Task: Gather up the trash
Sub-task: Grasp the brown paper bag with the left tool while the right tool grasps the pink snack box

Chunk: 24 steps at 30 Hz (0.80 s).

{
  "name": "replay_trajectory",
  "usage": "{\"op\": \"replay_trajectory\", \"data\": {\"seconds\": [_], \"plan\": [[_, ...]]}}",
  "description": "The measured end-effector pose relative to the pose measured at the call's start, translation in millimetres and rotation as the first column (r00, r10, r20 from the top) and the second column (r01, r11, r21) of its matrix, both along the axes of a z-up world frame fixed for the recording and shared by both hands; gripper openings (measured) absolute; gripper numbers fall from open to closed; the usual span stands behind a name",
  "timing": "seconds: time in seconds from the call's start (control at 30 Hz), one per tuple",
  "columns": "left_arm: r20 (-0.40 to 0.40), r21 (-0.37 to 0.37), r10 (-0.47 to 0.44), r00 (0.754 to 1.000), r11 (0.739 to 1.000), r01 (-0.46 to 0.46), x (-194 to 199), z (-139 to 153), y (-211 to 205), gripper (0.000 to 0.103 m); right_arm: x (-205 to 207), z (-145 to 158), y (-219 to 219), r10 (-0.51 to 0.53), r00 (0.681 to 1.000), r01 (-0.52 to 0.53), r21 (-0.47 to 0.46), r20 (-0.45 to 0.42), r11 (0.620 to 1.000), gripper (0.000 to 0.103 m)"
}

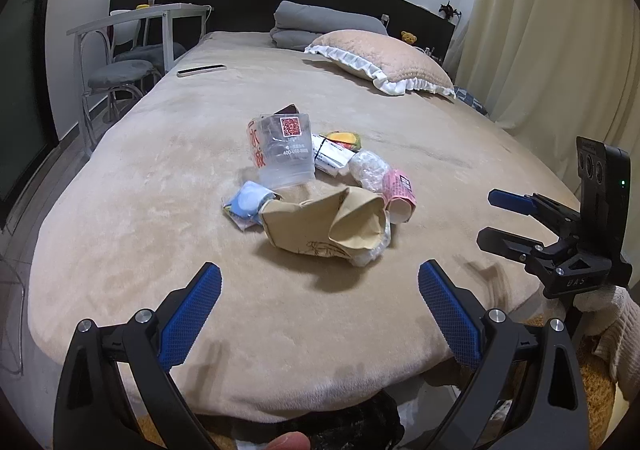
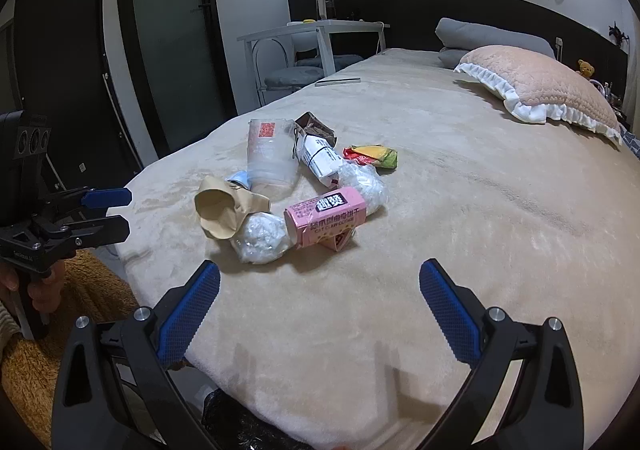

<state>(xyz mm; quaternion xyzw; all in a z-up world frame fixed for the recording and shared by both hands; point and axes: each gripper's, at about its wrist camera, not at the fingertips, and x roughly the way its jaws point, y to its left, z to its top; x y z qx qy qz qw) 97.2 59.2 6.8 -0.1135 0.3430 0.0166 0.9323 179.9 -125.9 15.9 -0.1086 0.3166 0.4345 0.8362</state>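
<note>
- The left gripper (image 1: 320, 290) has its jaws spread wide apart with nothing between them, hovering over the near edge of the bed (image 1: 160, 177).
- The right gripper (image 2: 320, 290) is likewise wide apart and empty, above the same beige blanket; in the left view it shows at the right edge (image 1: 490, 217), partly cut off by the frame.
- Just beyond the left jaws lies a crumpled brown paper bag (image 1: 320, 228), the nearest piece of the trash pile.
- Just ahead of the right jaws, slightly left, sits a clear plastic wad (image 2: 262, 238), touching a pink cookie box (image 2: 326, 217) that lies on its side.
- Behind these stands a clear plastic cup (image 1: 282, 149) with red print, tilted; a pale blue wrapper (image 1: 248, 203) beside it is half hidden by the bag.
- Farther out, a white carton (image 2: 318, 159), a dark torn packet (image 2: 314, 125) behind it, and a yellow-green-red wrapper (image 2: 372, 155); their print is too small to read.
- A second clear plastic wad (image 2: 364, 185) sits behind the pink box, partly covered by it.
- Far beyond the jaws: a pink frilled pillow (image 1: 384, 61), a folded grey blanket (image 1: 320, 23), a slim white bar (image 1: 202, 70) on the bed.
- Below both jaws, something black and shiny (image 2: 240, 426) under the bed edge is cut off and cannot be identified.
</note>
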Motion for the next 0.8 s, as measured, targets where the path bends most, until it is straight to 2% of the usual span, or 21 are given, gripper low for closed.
{"op": "replay_trajectory", "data": {"seconds": [0.27, 0.57, 0.8], "plan": [[-0.073, -0.072, -0.058, 0.996, 0.996, 0.053, 48.2, -10.7, 24.0, 0.097, 41.1, -9.6, 25.7, 0.077, 0.997, -0.077, -0.023, -0.03, 0.997, 0.099], [-0.149, -0.078, -0.099, 0.984, 0.993, 0.088, 81.7, -26.6, 34.9, 0.097, 70.6, -25.1, 52.6, 0.159, 0.984, -0.162, -0.035, -0.086, 0.986, 0.099], [-0.158, -0.122, -0.163, 0.974, 0.982, 0.145, 98.4, -31.2, 36.2, 0.097, 78.3, -31.5, 64.4, 0.205, 0.972, -0.209, -0.026, -0.119, 0.977, 0.098]]}}
